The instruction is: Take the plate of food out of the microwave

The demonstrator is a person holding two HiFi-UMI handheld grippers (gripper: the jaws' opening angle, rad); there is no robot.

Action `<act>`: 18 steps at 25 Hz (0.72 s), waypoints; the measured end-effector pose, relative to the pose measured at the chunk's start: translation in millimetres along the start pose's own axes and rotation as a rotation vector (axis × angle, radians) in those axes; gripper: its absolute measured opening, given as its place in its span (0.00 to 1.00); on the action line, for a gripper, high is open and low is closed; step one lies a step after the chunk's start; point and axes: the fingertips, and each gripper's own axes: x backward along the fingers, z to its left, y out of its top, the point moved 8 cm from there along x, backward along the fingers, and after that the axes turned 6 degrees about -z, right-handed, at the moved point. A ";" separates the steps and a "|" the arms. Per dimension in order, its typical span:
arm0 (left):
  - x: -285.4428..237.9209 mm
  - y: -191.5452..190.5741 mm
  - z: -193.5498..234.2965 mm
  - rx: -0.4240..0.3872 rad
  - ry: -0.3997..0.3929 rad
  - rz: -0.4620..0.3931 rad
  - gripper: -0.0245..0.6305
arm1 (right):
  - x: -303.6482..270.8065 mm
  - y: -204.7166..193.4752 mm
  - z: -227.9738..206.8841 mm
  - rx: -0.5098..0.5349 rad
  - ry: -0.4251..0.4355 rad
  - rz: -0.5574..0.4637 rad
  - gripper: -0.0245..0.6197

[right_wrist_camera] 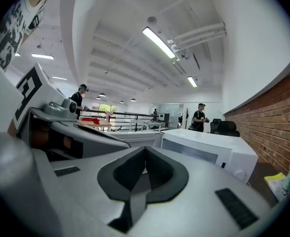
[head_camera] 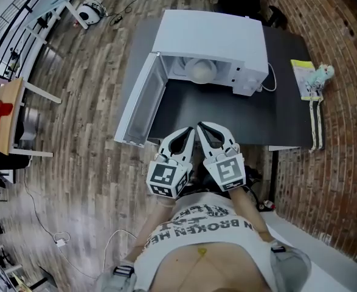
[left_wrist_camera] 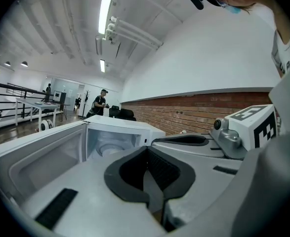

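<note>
Open microwave (head_camera: pixel 208 38) on dark table (head_camera: pixel 227 111), plate of food (head_camera: pixel 201 70) inside; left gripper (head_camera: pixel 189 132), right gripper (head_camera: pixel 204 128) side by side.

Open hall with brick wall and plank floor

Ahead of the left tongs (head_camera: pixel 187 134) and right tongs (head_camera: pixel 205 129) lies a dark worktop (head_camera: pixel 227 111). It sits beside a red brick wall (head_camera: pixel 342 102) on the right tongs' side, and above the brick is a plain white wall (left_wrist_camera: pixel 209 58). Out to the left of the left tongs runs a grey-brown plank floor (head_camera: pixel 87 120) with loose cables (head_camera: pixel 60 242), a wood-topped table (head_camera: pixel 5 111) and a black railing (head_camera: pixel 20 17). Strip lights (left_wrist_camera: pixel 105 4) hang from the white ceiling (right_wrist_camera: pixel 115 48). Far ahead are black chairs (left_wrist_camera: pixel 122 113) and a standing person (left_wrist_camera: pixel 100 102).
</note>
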 end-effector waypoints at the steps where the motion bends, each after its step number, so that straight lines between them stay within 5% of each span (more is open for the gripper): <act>1: -5.5 1.2 1.5 0.001 0.006 -0.002 0.05 | -3.8 -0.2 -5.3 -0.002 0.007 -0.001 0.05; 18: -100.5 10.1 9.1 -0.005 0.053 -0.009 0.05 | -41.4 -10.2 -98.3 -0.016 0.062 -0.016 0.05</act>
